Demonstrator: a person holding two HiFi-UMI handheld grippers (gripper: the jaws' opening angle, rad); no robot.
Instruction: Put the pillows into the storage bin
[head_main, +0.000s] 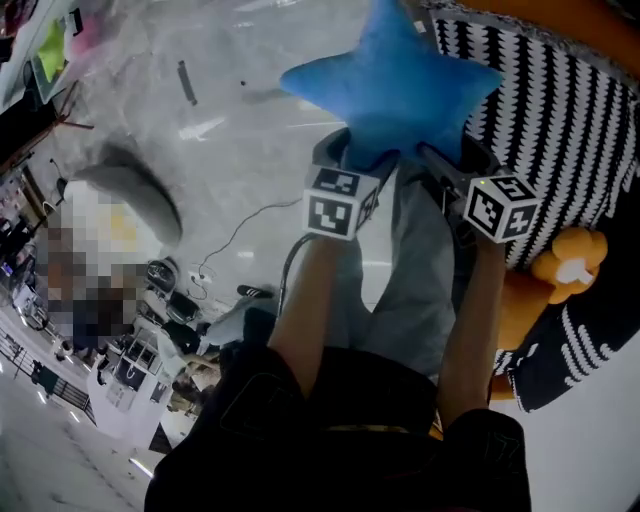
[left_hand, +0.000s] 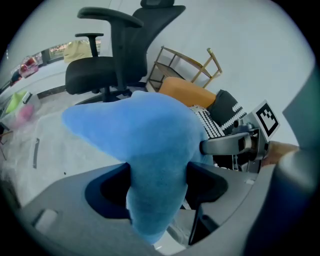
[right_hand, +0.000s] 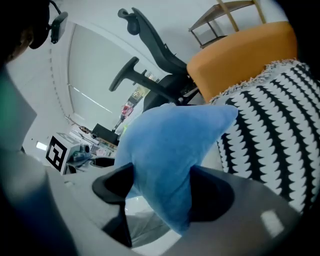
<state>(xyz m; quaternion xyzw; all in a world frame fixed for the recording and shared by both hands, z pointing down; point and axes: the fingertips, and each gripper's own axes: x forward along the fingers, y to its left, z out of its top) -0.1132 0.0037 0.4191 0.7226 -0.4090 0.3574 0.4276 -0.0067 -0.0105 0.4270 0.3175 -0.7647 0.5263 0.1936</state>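
A blue star-shaped pillow (head_main: 400, 80) hangs in the air at the top middle of the head view, held by both grippers. My left gripper (head_main: 365, 150) is shut on one lower arm of the star (left_hand: 155, 150), whose plush bulges out between the dark pads. My right gripper (head_main: 440, 152) is shut on the neighbouring arm (right_hand: 170, 150) in the same way. In the left gripper view the right gripper (left_hand: 235, 145) shows just past the pillow. A black-and-white zigzag pillow (head_main: 560, 130) and an orange pillow (right_hand: 240, 55) lie to the right.
An orange plush toy (head_main: 560, 270) lies against the zigzag pillow. A black office chair (left_hand: 115, 55) and a wooden rack (left_hand: 185, 65) stand behind. A shiny translucent surface (head_main: 200, 120) fills the upper left of the head view. Desks and clutter line the left edge.
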